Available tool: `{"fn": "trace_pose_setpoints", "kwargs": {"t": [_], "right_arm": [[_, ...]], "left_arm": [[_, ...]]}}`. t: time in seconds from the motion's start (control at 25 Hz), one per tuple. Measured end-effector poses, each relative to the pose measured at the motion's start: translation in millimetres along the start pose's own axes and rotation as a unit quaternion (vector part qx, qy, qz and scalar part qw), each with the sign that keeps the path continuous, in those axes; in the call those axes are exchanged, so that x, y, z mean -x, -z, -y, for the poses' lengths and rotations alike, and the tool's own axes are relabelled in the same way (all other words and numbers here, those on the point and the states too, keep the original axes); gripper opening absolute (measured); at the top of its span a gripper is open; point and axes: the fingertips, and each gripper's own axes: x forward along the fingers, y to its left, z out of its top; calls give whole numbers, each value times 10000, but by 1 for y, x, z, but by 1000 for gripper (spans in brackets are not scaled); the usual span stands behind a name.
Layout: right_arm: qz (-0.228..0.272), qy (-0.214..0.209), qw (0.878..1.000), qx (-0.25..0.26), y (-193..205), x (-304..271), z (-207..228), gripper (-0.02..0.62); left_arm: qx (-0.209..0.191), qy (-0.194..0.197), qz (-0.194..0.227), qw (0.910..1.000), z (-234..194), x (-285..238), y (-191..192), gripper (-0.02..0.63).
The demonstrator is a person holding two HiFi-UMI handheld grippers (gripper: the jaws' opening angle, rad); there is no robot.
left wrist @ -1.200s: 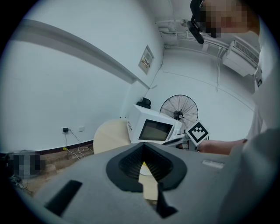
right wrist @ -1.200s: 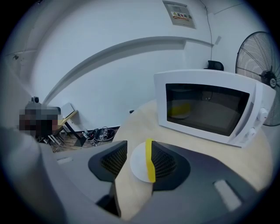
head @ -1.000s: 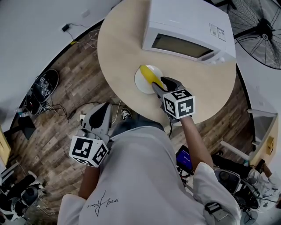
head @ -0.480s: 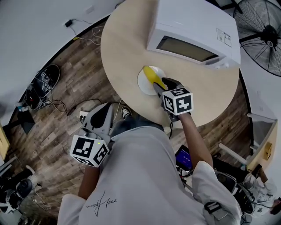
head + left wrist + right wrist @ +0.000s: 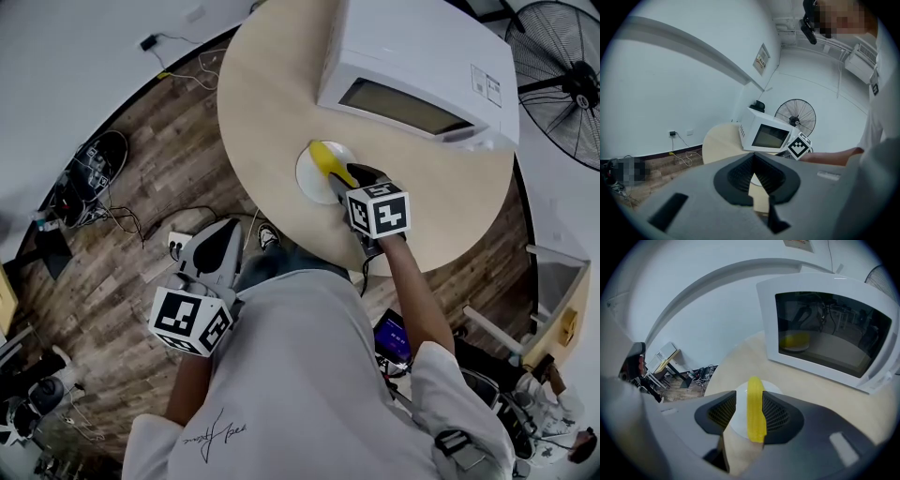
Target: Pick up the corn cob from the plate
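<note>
Corn cob (image 5: 755,411) over the plate (image 5: 739,420) is straddled by the spread right gripper (image 5: 749,393). Microwave (image 5: 825,333) is parked right behind, sticker (image 5: 486,84) unreadable. Left gripper (image 5: 753,157) is pressed together, empty.

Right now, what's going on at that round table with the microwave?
A person holds a gripper in each hand. The right gripper is down at the white plate on the round table, in front of the closed microwave. Its jaws stand open on either side of the yellow corn cob, which lies on the plate and is not yet gripped. The left gripper is off to the side, over the floor, jaws shut and empty.
</note>
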Motion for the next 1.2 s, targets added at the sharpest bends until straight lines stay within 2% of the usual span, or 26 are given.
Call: {"fn": "trace_pose_setpoints", "kwargs": {"t": [0.48,0.88,1.04,1.2], "right_arm": [[-431,17,9988,235,19,-24,7,199],[-719,188,9960,497,24,-44,17,244],[-887,168,9946,520,29,-52,18,277],[-953,156,9939,527,31,-61,19,284]], "left_arm": [[2,-184,-66,9998,-4,4,3,0],[63,-314,-105,9994,-4,5,8,0],[84,-340,-112,9993,-4,5,8,0],[100,-354,-112,9993,-3,4,8,0]]}}
